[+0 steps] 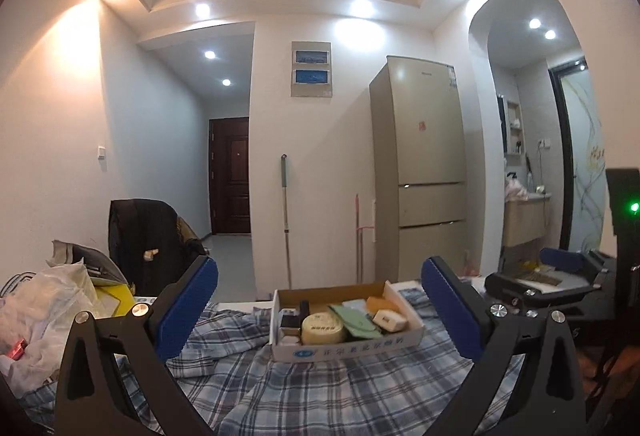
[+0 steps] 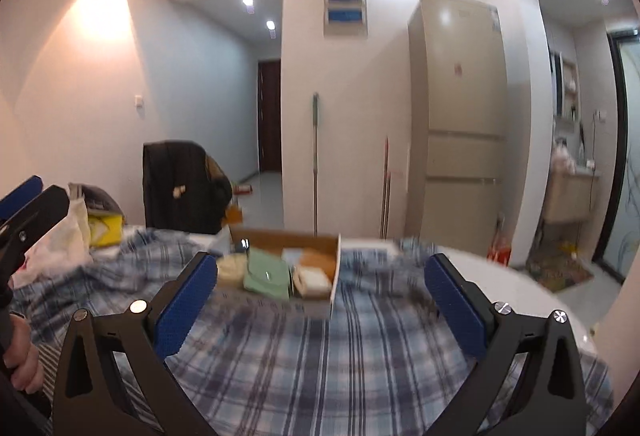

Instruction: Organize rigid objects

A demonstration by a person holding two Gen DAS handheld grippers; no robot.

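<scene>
A shallow cardboard box [image 1: 416, 330] sits on a blue plaid cloth [image 1: 320, 392]. In it lie a round yellow tin [image 1: 323, 328], a green pouch [image 1: 358, 322], a white block [image 1: 390, 320], an orange piece [image 1: 382, 303] and small dark items. My left gripper [image 1: 320, 312] is open and empty, a little short of the box. My right gripper [image 2: 320, 298] is open and empty, also short of the box [image 2: 335, 272], with the green pouch [image 2: 267, 274] and white block [image 2: 313, 281] ahead. The right gripper also shows in the left wrist view [image 1: 560, 276].
A white plastic bag [image 1: 44, 316] and a yellow item [image 1: 116, 298] lie at the left. A dark chair [image 1: 148, 244] stands behind. A fridge [image 1: 424, 172], a mop [image 1: 286, 220] and a door [image 1: 230, 176] are at the back. The table's white edge [image 2: 520, 284] shows at the right.
</scene>
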